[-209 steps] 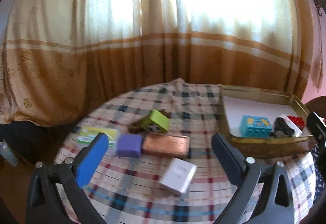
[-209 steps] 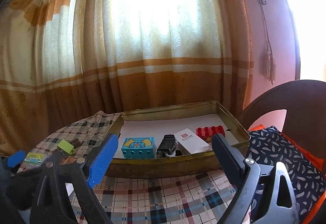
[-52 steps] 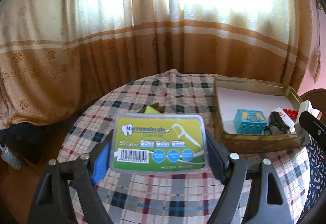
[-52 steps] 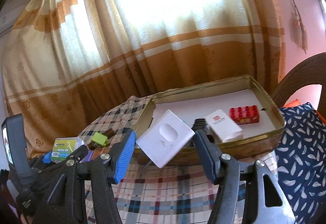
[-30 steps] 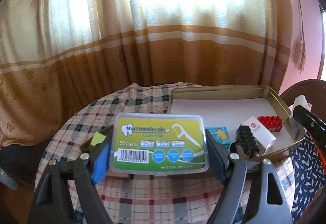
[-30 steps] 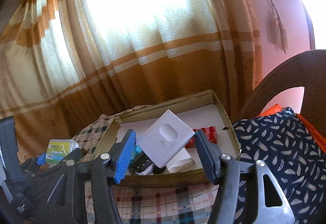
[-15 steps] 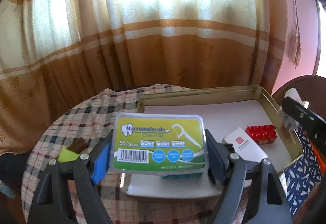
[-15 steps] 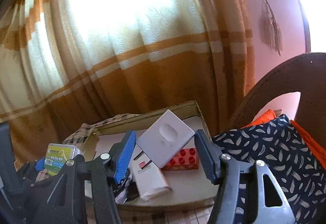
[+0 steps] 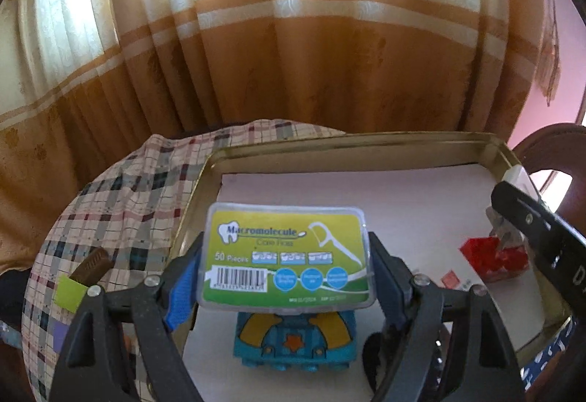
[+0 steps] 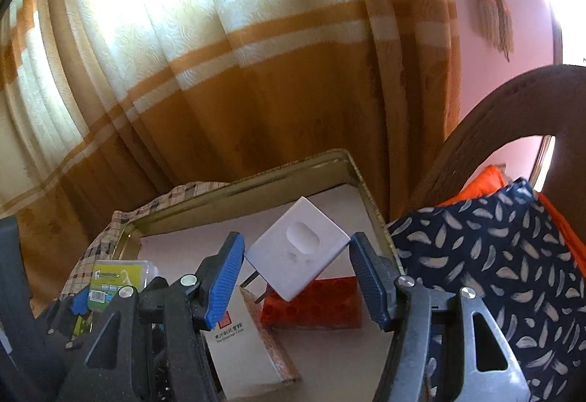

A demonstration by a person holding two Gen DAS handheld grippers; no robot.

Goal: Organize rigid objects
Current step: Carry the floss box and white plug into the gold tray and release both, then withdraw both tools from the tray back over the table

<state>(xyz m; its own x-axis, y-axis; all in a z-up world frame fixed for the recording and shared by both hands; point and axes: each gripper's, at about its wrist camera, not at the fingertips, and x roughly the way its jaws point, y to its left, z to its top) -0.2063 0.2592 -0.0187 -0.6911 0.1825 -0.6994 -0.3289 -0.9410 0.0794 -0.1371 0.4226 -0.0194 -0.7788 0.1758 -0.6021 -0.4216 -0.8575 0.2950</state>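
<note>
My left gripper (image 9: 284,274) clamps the floss box (image 9: 285,261), labelled "Macromolecule", "50 Pieces", over the tin (image 9: 366,142); my right gripper (image 10: 293,266) clamps a white plug (image 10: 296,248); only its view shows "The Oriental Club" carton (image 10: 241,347)

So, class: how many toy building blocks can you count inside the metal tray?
2: a teal block near the tray's front edge, below the held floss-pick box, and a red studded block towards its right side. Others may be hidden.
</note>
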